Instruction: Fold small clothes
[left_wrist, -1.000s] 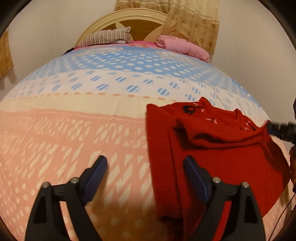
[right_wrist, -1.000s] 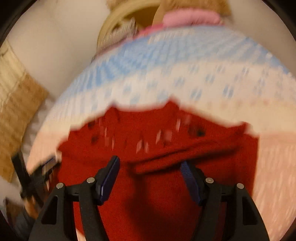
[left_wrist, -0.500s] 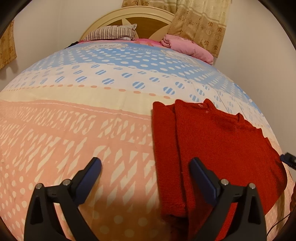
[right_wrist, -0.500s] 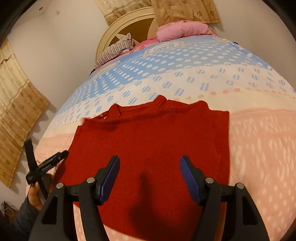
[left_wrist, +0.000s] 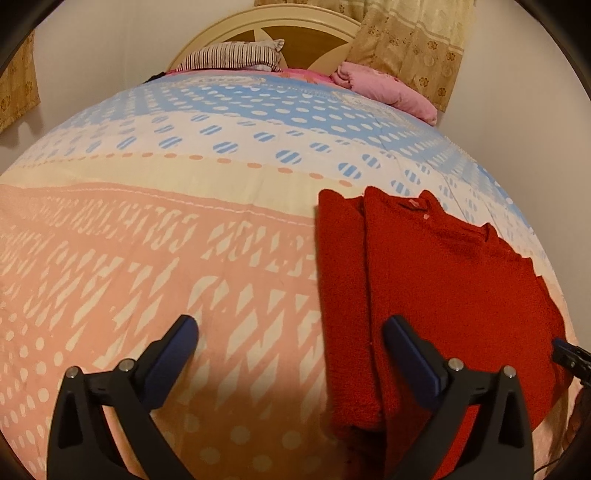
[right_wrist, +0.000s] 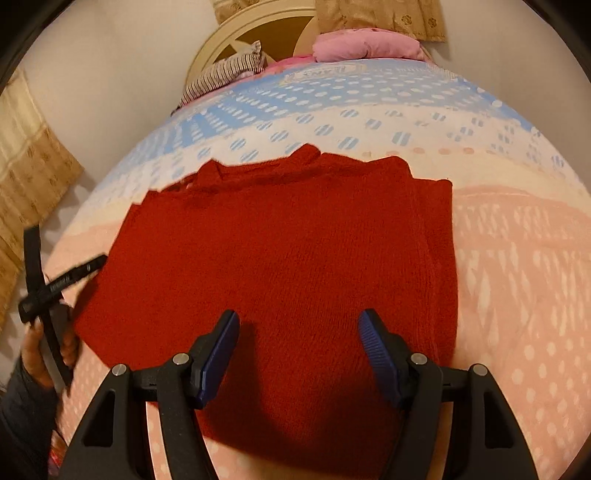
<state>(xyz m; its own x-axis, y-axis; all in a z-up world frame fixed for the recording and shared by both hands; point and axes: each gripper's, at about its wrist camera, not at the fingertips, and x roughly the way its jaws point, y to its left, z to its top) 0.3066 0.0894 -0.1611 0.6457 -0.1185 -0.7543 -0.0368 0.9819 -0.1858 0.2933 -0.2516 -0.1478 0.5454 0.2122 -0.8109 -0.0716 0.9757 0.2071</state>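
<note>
A red sweater (right_wrist: 280, 258) is being laid flat on the bed (left_wrist: 147, 258), its long axis running from 6 toward 12 o'clock, neckline pointing at the headboard (left_wrist: 266, 33). The left claw (left_wrist: 291, 332), its jaws just having been opening, is being held spread with nothing between them. The right claw (right_wrist: 299, 332) is being held spread above the sweater, gripping nothing.

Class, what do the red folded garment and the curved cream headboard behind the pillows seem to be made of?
Red folded garment: probably knitted wool or acrylic; matte, fuzzy, ribbed texture. Curved cream headboard: likely painted wood with brown inset panels; smooth, slightly glossy, though the material is uncertain.
</note>
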